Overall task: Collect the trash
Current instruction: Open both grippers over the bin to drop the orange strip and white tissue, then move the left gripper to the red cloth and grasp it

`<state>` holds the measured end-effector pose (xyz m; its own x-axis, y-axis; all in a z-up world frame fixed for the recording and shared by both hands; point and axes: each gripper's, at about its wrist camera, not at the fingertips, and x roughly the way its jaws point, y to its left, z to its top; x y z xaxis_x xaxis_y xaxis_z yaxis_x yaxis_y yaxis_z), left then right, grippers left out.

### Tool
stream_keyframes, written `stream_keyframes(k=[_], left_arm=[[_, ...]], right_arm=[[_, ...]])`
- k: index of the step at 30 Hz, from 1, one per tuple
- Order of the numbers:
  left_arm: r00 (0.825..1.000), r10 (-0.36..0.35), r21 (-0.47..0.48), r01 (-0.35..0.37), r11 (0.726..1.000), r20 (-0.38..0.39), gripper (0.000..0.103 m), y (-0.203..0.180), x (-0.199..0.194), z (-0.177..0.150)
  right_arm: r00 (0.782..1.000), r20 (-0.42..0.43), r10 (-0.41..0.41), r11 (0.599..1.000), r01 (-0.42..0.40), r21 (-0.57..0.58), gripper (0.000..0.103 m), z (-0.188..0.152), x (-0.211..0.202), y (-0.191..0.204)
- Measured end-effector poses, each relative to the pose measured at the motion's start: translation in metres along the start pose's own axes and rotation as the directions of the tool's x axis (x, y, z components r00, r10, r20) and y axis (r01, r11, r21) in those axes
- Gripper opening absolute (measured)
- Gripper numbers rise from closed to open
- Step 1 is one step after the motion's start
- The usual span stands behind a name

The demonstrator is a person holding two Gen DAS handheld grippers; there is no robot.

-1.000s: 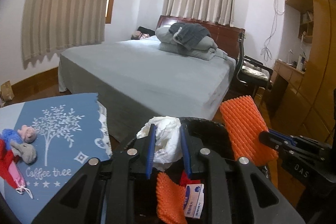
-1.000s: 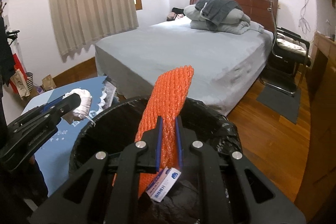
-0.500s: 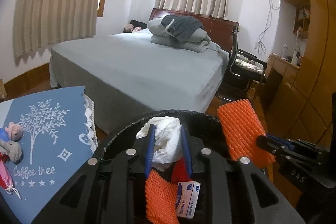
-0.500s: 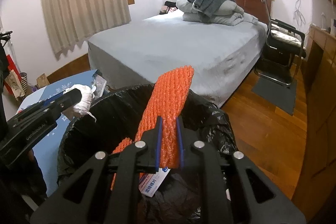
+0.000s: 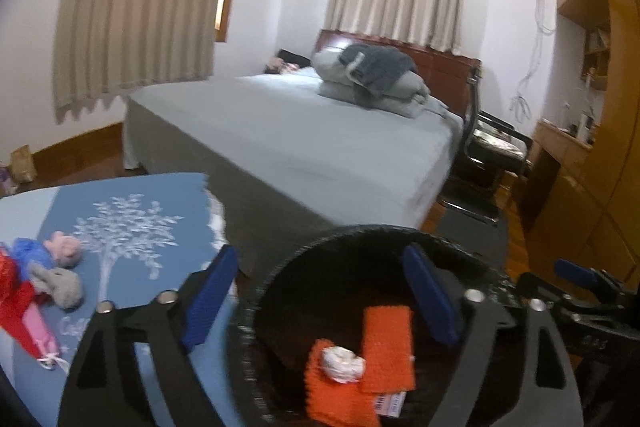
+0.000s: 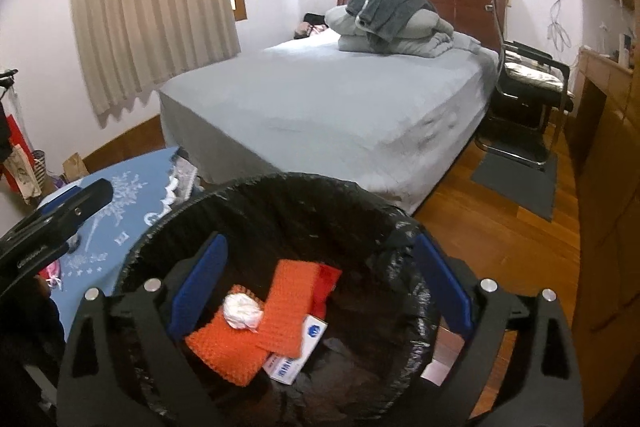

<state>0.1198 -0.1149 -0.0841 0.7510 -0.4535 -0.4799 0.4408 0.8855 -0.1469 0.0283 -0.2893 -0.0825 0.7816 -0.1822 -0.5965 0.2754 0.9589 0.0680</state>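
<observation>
We hold both grippers over the bin (image 6: pixel 280 199), a round bin lined with a black bag. The right gripper (image 6: pixel 318 281) has just been opening; its blue pads (image 6: pixel 198 281) now stand spread wide, one over each side of the bin's mouth, with nothing between them. Below and between those fingers lies the trash: a tissue wad (image 6: pixel 242 311) on top of two orange foam nets (image 6: pixel 286 307), a red scrap (image 6: pixel 328 285) just beyond them, and a small white box (image 6: pixel 298 351) tucked under the nearer net's edge.

The left gripper (image 5: pixel 320 297) has also just been opening, and its fingers are spread as well, empty. Its right finger hangs over the bin's inside, while its left finger (image 5: pixel 210 297) sits outside the rim, over the blue cloth (image 5: pixel 132 203). In the left wrist view the tissue (image 5: pixel 344 365) lies low between the fingers, touching both nets (image 5: pixel 386 343).

On the cloth, left of our left finger, lie some small stuffed toys (image 5: pixel 60 267), well apart from the bin. Beyond both grippers stands the bed (image 6: pixel 328 99), with a chair (image 6: pixel 532 87) to the right of it.
</observation>
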Motion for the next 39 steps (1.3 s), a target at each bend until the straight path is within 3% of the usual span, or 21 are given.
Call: stream_keyframes(k=[7,12,27,34,39], left_arm=[[0.992,0.122,-0.015,-0.122,0.992,0.036,0.095,0.048,-0.029,-0.001],[0.974,0.223,-0.039,-0.222,0.974,0.036,0.095,0.086,-0.048,-0.008],[0.879,0.476,-0.137,-0.475,0.869,-0.03,0.095,0.211,-0.083,-0.041],[0.847,0.521,-0.167,-0.532,0.83,-0.107,0.094,0.261,-0.076,-0.063],[0.842,0.518,-0.19,-0.539,0.82,-0.153,0.091,0.281,-0.067,-0.071]], right_arm=[[0.998,0.019,0.067,0.998,-0.066,-0.02,0.096,0.004,-0.003,0.034],[0.99,0.004,0.138,0.989,-0.138,-0.059,0.096,0.004,0.004,0.073],[0.949,-0.03,0.313,0.93,-0.312,-0.196,0.096,0.011,0.036,0.195],[0.94,-0.06,0.336,0.909,-0.341,-0.239,0.096,0.005,0.054,0.236],[0.934,-0.096,0.343,0.895,-0.356,-0.267,0.096,-0.003,0.07,0.262]])
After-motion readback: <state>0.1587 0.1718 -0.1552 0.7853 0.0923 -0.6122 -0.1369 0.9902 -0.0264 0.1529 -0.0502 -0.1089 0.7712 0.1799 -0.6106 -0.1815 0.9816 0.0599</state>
